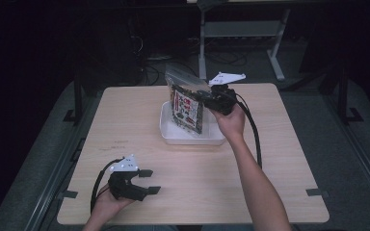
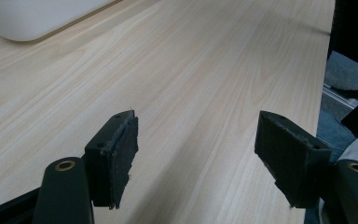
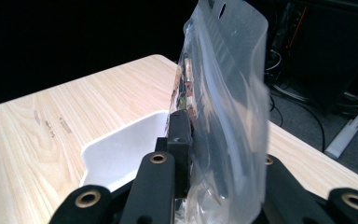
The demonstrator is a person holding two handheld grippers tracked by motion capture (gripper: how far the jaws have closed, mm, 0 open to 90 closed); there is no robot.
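Right gripper [image 1: 211, 101] clamping upright bag [image 1: 188, 108]

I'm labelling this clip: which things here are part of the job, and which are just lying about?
In the job: clear bag, gripped upright by the right gripper; white tray under it.
Idle: left gripper, open over bare table.

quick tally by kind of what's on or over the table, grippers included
grippers: 2, the left gripper open and low over the table, the right gripper shut on the bag
clear plastic bags with printed contents: 1, the bag upright over the tray
white trays: 1, the tray
total: 4
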